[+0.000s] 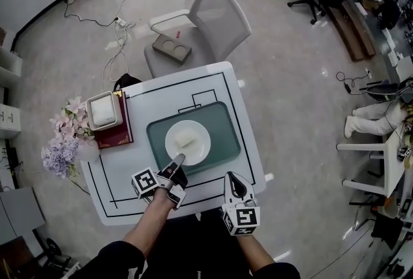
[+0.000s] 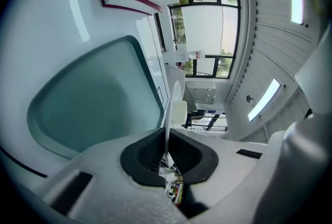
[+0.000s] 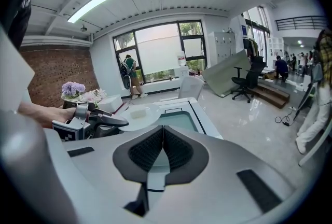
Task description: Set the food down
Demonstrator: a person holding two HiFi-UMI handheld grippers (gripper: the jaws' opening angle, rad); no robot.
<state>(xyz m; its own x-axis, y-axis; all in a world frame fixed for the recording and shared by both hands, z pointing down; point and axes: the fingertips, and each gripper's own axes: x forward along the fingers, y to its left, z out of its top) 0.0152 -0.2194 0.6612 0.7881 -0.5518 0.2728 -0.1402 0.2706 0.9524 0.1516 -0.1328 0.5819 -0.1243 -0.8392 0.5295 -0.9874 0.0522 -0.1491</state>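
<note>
At the green tray [image 1: 222, 119], left gripper [image 1: 179, 158] pinches the plate [image 1: 197, 149] rim; right gripper [image 1: 233, 179] pressed shut, empty

On my left the worktop [image 1: 122, 188] is crowded: a maroon book [image 1: 118, 135] with a white box [image 1: 103, 110] on top, and flowers [image 1: 64, 139] at the edge (no way through there). The plate [image 1: 197, 145] pinched in my left gripper [image 1: 179, 157] hangs over the middle of the tray [image 1: 222, 121]. Bare worktop runs along the near edge, in a narrow strip right of the tray, and across the far end before the chair [image 1: 216, 16].
</note>
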